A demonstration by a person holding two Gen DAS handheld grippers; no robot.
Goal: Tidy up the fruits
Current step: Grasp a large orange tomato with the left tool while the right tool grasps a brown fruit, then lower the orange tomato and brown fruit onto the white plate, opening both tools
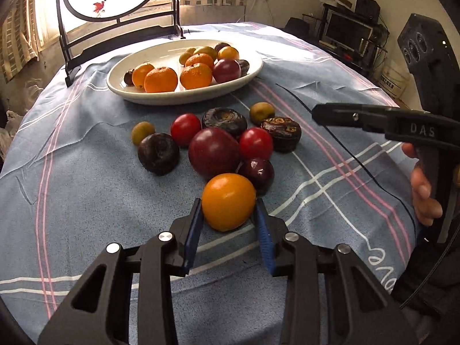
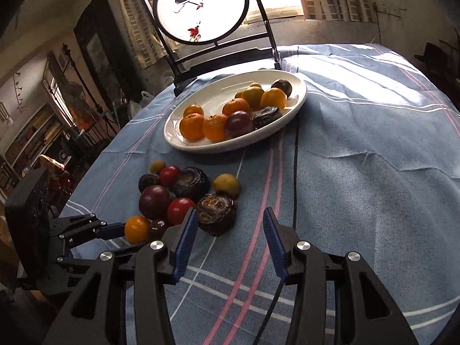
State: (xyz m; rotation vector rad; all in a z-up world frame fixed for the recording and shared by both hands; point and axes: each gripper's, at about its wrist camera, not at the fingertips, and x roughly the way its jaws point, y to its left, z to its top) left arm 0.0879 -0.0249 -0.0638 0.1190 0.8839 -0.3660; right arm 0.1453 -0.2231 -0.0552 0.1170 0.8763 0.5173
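An orange-yellow round fruit [image 1: 228, 201] sits on the blue checked cloth at the near end of a loose pile, and my left gripper [image 1: 227, 201] is shut on it, a blue pad pressed to each side. The right wrist view shows the same fruit [image 2: 137, 229] at the left gripper's [image 2: 120, 228] tip. Behind it lie a big purple plum [image 1: 214, 152], red tomatoes [image 1: 256, 143], dark wrinkled fruits [image 1: 281, 133] and small green ones. My right gripper [image 2: 230, 210] is open and holds nothing; a dark wrinkled fruit [image 2: 217, 212] lies just ahead of its left finger. The white oval plate [image 1: 184, 97] holds several oranges and plums.
A round painted screen on a black stand [image 1: 120, 26] rises behind the plate [image 2: 218, 146]. A thin black cable [image 2: 295, 172] runs across the cloth right of the pile. A person's hand [image 1: 425, 195] grips the right gripper's [image 1: 316, 113] handle at the table's right edge.
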